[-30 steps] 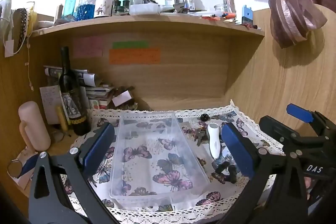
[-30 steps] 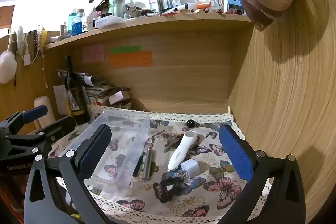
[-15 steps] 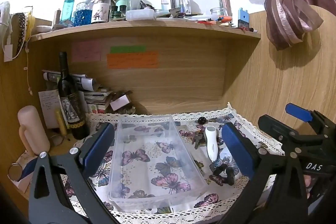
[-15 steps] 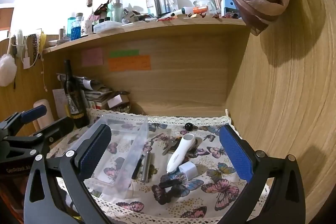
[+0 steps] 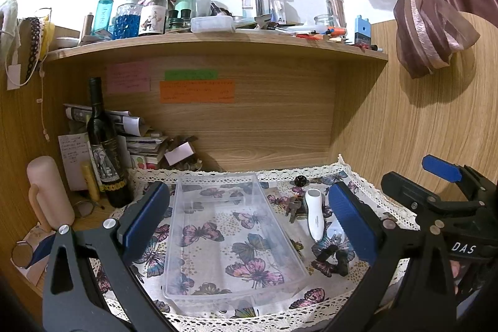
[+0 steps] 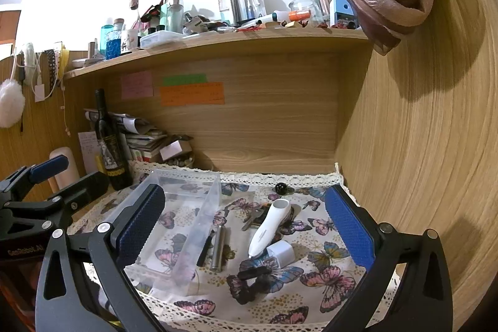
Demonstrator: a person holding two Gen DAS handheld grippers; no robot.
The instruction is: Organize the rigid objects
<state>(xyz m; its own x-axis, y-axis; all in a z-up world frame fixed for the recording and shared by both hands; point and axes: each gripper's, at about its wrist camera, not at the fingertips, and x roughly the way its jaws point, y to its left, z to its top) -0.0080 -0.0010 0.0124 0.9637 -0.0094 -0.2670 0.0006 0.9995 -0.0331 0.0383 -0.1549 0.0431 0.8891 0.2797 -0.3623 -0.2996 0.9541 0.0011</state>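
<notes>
Clear plastic bin (image 5: 230, 241) empty on the butterfly-cloth desk (image 6: 326, 279).
White handheld device (image 6: 269, 227), keys (image 5: 292, 207), metal tube (image 6: 218, 248) and black clip (image 6: 253, 279) lie centre frame, between the wide-open right claw (image 6: 246, 226); left claw (image 5: 249, 223) gapes around the bin.

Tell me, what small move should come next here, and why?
Probably lower the right hand-held gripper onto the white device. Both grippers are open and hold nothing, the clear bin is empty, and the device lies loose on the cloth to the right of the bin, between the right fingers.
</notes>
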